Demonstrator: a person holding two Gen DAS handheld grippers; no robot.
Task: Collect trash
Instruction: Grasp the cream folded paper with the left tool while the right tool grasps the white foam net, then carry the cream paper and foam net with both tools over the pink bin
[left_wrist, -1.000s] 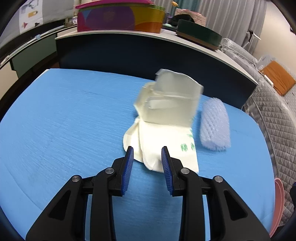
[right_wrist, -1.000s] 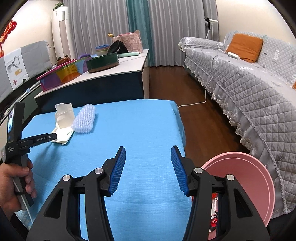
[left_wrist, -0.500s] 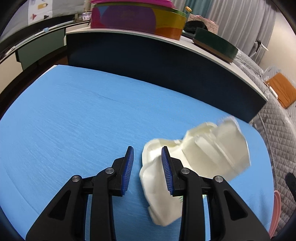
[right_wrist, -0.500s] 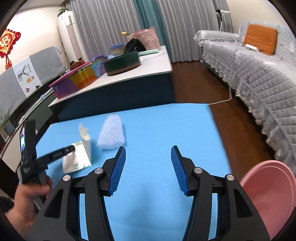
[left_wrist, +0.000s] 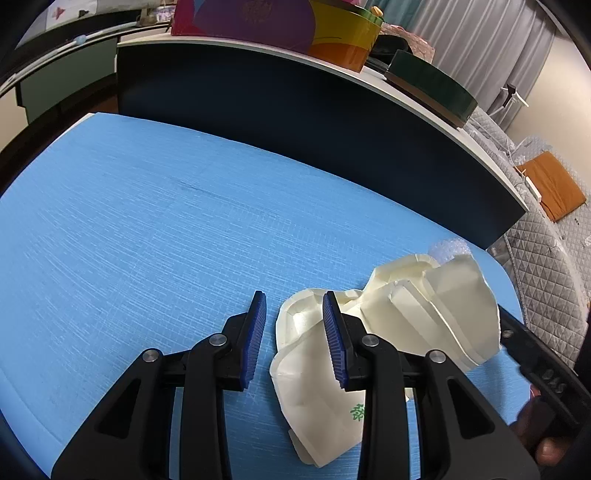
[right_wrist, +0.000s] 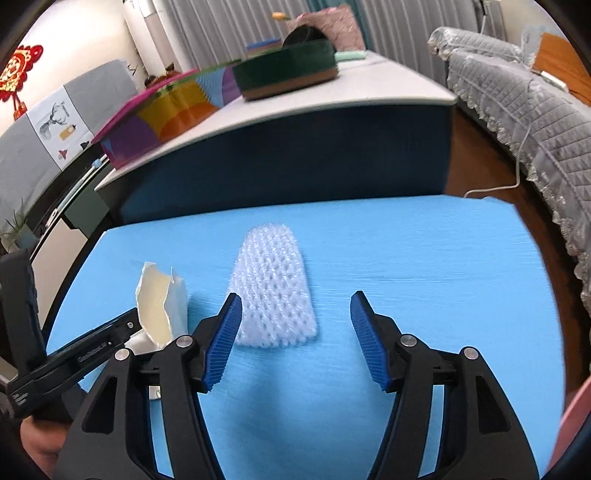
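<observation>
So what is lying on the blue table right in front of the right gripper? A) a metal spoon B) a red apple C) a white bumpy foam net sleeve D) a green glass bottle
C: the white bumpy foam net sleeve lies flat on the blue table, just ahead of the right gripper, whose jaws are opening and hold nothing.

The blue table (left_wrist: 129, 229) is bare over its whole left half and along its near edge, so a gripper can pass there freely. Toward the right edge the cream paper wrapper (left_wrist: 424, 314) stands up crumpled, with the white foam net (right_wrist: 275, 291) lying flat just beside it, and together they fill that part. Behind the far edge the dark cabinet (right_wrist: 295, 162) rises like a wall and closes the way.
</observation>
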